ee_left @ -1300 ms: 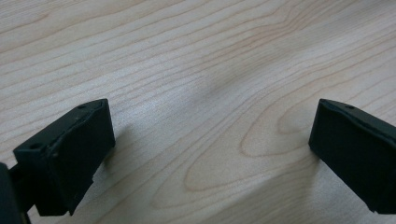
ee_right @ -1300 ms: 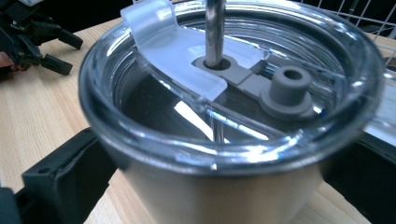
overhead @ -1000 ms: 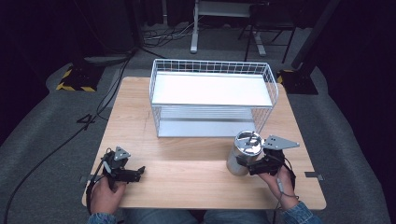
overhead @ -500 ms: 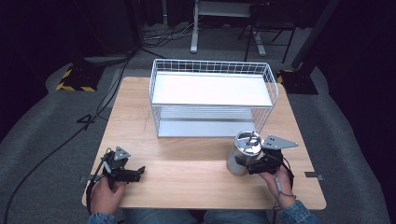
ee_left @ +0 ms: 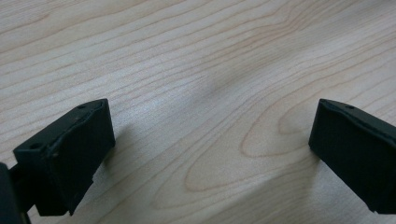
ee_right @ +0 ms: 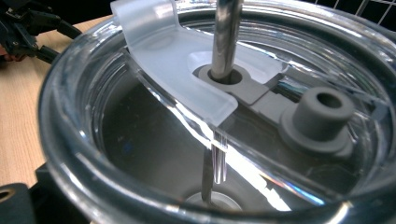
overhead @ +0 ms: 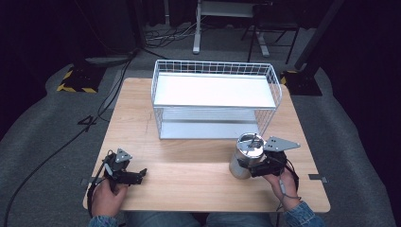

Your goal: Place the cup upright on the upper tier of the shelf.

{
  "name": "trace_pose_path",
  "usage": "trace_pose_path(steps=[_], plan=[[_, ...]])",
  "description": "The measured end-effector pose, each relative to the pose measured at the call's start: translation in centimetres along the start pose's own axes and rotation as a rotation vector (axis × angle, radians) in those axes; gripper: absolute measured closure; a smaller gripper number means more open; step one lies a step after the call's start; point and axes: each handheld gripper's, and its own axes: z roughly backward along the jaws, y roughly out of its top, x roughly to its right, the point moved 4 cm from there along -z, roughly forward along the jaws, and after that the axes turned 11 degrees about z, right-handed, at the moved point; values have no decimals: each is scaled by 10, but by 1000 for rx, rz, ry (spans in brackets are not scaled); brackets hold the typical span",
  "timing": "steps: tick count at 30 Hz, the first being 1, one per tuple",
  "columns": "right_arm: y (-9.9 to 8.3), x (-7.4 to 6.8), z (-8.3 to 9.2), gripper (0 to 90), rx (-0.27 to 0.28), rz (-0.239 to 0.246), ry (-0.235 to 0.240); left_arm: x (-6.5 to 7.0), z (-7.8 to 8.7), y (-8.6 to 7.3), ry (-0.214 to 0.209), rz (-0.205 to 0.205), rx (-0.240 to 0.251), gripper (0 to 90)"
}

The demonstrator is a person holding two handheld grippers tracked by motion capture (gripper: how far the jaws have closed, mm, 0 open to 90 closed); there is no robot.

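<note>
Tumbler (overhead: 247, 158) upright just in front of rack (overhead: 215, 101), right tongs (overhead: 249, 166) at its near side closing round it; left tongs (overhead: 135, 176) spread, well off left.

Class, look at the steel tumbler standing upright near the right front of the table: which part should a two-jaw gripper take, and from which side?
Grip the tumbler around its round steel wall below the lid, coming in level from the person's side. The clear lid and straw block the top.

Steel tumbler (overhead: 246, 158) with clear lid and straw, upright on the table just before the wire basket's right end
</note>
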Motion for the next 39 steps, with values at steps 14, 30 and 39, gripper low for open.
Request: trace_pose_path(steps=[14, 30, 39], plan=[[30, 0, 13, 36, 0, 35, 4, 0, 0, 0, 0, 0, 0, 6], [76, 5, 32, 37, 12, 44, 17, 0, 0, 0, 0, 0, 0, 6], [101, 13, 41, 37, 2, 27, 22, 0, 0, 0, 0, 0, 0, 6]])
